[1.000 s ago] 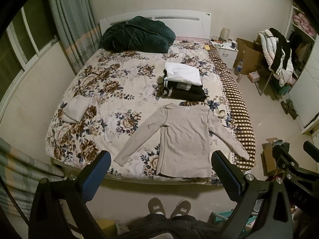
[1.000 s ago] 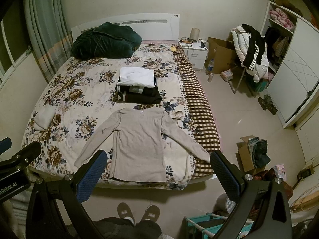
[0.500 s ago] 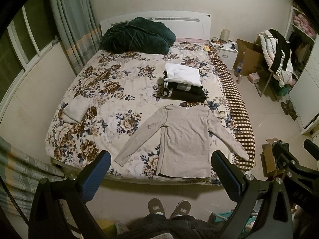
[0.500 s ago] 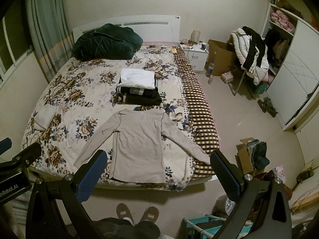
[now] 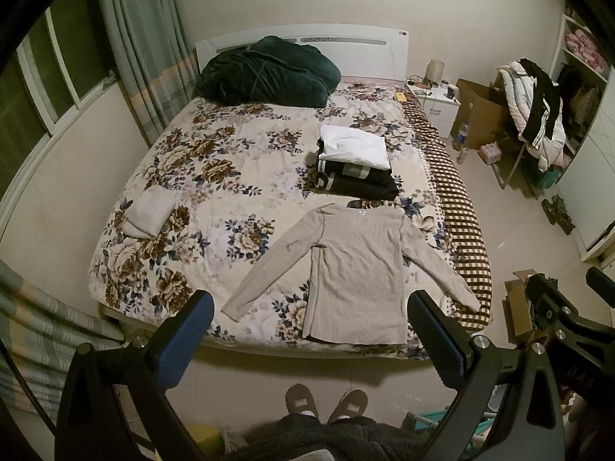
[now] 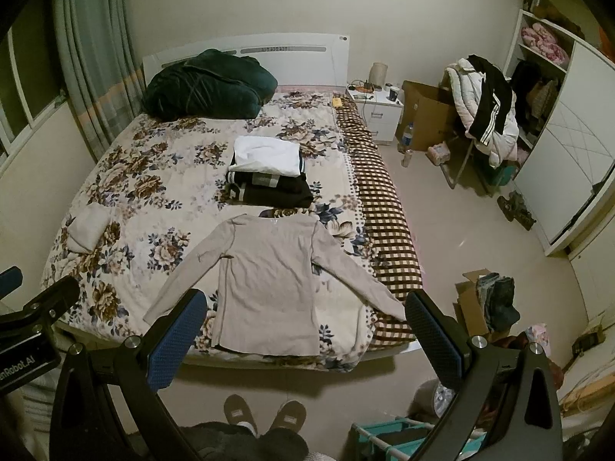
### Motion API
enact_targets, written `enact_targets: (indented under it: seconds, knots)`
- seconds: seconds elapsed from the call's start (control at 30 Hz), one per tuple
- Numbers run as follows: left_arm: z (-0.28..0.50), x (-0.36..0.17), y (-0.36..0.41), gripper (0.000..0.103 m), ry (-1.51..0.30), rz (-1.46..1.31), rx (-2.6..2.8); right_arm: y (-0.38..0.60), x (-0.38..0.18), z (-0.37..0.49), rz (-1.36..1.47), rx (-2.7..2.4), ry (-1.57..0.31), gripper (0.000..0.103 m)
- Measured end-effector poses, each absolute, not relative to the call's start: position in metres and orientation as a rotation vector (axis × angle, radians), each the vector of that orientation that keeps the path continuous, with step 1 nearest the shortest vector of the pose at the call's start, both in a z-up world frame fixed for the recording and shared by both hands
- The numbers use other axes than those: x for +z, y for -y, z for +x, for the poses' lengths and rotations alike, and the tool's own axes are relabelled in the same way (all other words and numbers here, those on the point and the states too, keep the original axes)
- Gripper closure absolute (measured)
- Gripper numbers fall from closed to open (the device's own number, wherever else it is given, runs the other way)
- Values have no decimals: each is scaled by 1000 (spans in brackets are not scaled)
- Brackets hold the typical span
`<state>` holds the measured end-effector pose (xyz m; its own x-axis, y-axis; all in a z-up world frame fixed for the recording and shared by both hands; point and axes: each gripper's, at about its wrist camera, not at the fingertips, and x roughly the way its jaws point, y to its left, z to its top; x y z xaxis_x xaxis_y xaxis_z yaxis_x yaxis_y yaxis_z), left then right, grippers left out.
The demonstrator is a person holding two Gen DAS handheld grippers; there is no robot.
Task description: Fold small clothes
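A beige long-sleeved top (image 5: 357, 269) (image 6: 269, 288) lies flat, sleeves spread, at the near edge of the floral bed (image 5: 215, 176) (image 6: 153, 176). Just beyond its collar sits a stack of folded clothes (image 5: 353, 165) (image 6: 269, 176), white on top of black. One small folded beige piece (image 5: 148, 211) (image 6: 86, 226) rests near the bed's left side. My left gripper (image 5: 307, 330) is open and held high above the bed's foot, nothing between its blue pads. My right gripper (image 6: 303, 326) is open too, equally high and apart from the cloth.
A dark green duvet (image 5: 265, 73) is heaped at the headboard. A checked blanket (image 6: 384, 230) hangs over the bed's right side. A cardboard box (image 6: 484, 307), a chair piled with jackets (image 6: 484, 111), a nightstand (image 6: 376, 111) and a wardrobe (image 6: 569, 153) are on the right. A person's slippered feet (image 5: 326, 403) stand below.
Both views have shifted very slightly; the bed sits a touch lower in frame. The clothes have not moved and both grippers stay open.
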<state>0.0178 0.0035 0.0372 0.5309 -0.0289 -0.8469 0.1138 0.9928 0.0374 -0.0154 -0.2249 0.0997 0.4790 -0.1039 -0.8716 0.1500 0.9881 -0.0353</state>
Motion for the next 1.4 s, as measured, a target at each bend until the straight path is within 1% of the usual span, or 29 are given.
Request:
enact_targets:
  seconds: [0.27,0.37,0.5,0.6,0.8,0.9,0.97,1.07,1.2,1.27,1.4]
  knots:
    - [18,38,-5,0,-981,96,-77,231,117,4,71,-148,-1062,0]
    - [35,34,-1,0,-936,116,-45,244,97,16,112,-161,-1068,0]
    - [73,-3,13,0,-924,134,-4,284,23,33,243,-187,-1124,0]
    - [103,-53,31,0,-973,146,26,316,-45,51,356,-228,-1181,0]
    - [153,-168,71,0,-1096,230,40,386,-218,69,573,-364,-1299,0]
    - [168,-226,86,0,-1144,276,28,421,-305,60,659,-466,-1302,0]
    - [180,-264,94,0,-1172,305,18,448,-362,53,774,-539,-1291,0]
    - [203,-321,109,0,-1221,342,-6,487,-429,36,936,-632,-1239,0]
    - [233,-384,131,0,-1258,375,-55,527,-489,13,1047,-774,-1138,0]
    - [247,-407,144,0,-1253,400,-83,540,-515,5,1088,-843,-1112,0]
    - [270,-439,166,0,-1223,435,-153,567,-547,-11,1197,-958,-1033,0]
